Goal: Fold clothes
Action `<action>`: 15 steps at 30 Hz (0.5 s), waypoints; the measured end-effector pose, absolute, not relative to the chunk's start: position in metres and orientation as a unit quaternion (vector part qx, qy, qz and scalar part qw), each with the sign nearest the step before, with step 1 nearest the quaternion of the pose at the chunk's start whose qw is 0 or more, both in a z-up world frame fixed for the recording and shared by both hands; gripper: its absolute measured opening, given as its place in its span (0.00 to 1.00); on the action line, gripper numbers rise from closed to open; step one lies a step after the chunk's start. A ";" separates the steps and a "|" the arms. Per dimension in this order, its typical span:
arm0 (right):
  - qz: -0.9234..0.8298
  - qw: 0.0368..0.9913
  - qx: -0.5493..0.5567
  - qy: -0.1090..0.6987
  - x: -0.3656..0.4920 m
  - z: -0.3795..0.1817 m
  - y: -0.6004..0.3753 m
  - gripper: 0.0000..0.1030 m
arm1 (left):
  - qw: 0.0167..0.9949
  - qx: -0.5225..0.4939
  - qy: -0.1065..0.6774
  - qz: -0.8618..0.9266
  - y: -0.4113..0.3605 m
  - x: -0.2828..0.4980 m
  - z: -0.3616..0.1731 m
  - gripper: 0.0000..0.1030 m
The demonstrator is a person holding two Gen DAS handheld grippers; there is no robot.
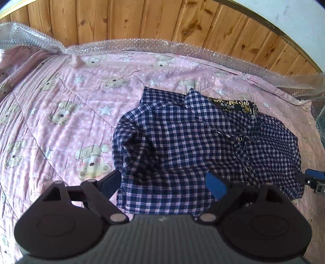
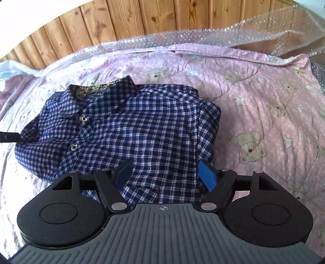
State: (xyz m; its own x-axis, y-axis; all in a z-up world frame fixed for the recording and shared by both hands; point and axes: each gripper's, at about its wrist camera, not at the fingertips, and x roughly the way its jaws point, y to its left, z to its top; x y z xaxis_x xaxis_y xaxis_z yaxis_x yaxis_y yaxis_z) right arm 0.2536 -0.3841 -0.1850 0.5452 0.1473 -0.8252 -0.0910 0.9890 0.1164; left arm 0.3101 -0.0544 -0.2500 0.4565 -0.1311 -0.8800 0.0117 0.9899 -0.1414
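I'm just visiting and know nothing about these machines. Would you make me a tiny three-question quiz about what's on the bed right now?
1. True or false: the plaid shirt lies on a pink bear-print quilt.
2. Which is open: the left gripper, the right gripper, or both?
3. What clear wrap edges the quilt by the wooden wall?

Key: 1 true; 2 both; 3 bubble wrap.

Both wrist views close, downward; shirt [image 1: 203,138] shared.
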 end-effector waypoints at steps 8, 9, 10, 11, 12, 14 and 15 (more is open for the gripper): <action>0.073 0.871 0.027 0.485 0.252 -0.188 -0.390 0.72 | 0.846 -0.037 0.532 -0.028 -0.085 0.272 -0.243 0.94; 0.076 0.876 0.025 0.476 0.247 -0.179 -0.390 0.73 | 0.849 -0.036 0.526 -0.035 -0.089 0.264 -0.237 0.97; 0.076 0.880 0.025 0.469 0.242 -0.170 -0.390 0.75 | 0.851 -0.034 0.522 -0.042 -0.095 0.256 -0.231 1.00; 0.073 0.883 0.025 0.462 0.236 -0.161 -0.391 0.75 | 0.853 -0.037 0.518 -0.053 -0.099 0.249 -0.225 1.00; 0.073 0.886 0.027 0.456 0.230 -0.153 -0.390 0.76 | 0.853 -0.043 0.516 -0.065 -0.103 0.243 -0.219 1.00; 0.068 0.891 0.029 0.447 0.217 -0.140 -0.387 0.78 | 0.856 -0.057 0.507 -0.085 -0.111 0.230 -0.207 1.00; 0.064 0.894 0.030 0.443 0.211 -0.134 -0.386 0.78 | 0.858 -0.064 0.501 -0.097 -0.115 0.223 -0.201 1.00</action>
State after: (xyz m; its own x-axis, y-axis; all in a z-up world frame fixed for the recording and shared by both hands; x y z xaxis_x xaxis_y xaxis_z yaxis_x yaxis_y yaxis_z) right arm 0.2109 -0.3856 -0.1341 0.6000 0.1416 -0.7874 -0.0887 0.9899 0.1104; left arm 0.2234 -0.1146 -0.2009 0.4797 -0.2309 -0.8465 0.1029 0.9729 -0.2071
